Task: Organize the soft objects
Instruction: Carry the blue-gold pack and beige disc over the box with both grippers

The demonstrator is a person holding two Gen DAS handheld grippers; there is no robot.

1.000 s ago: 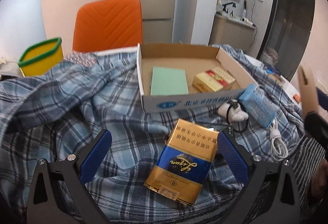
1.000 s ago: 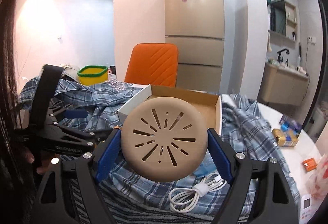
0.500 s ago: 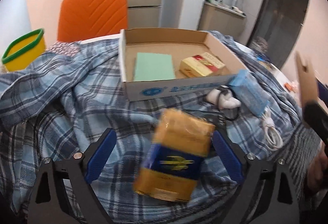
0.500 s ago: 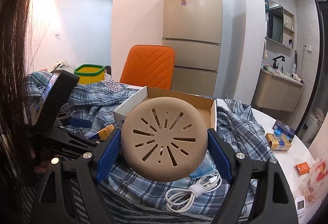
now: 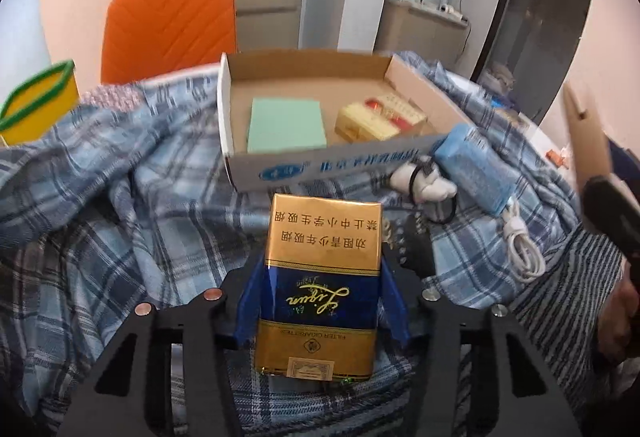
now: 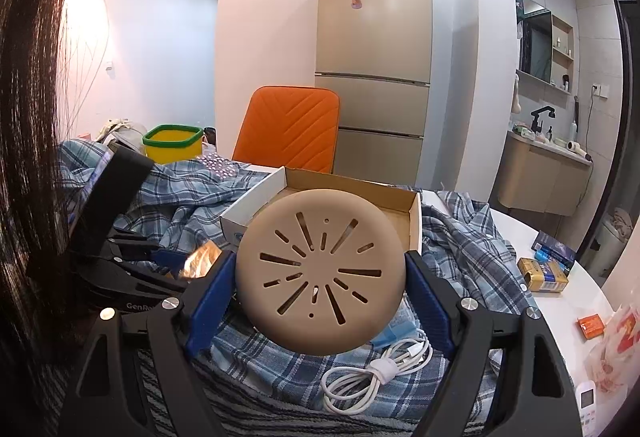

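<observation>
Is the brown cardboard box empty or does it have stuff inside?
Not empty. The brown cardboard box holds a flat green pad and a gold-and-red packet.

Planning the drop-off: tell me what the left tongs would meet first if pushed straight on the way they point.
Holding the gold-and-blue pack, the left tongs would probably run it into the cardboard box's near wall first, though depth is unclear and the plaid cloth may come sooner.

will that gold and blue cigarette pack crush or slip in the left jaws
The cigarette pack, pinched at its sides, still looks square-edged, so probably stiff enough. Its glossy wrap could slip. It likely weighs little, being a small carton.
</observation>
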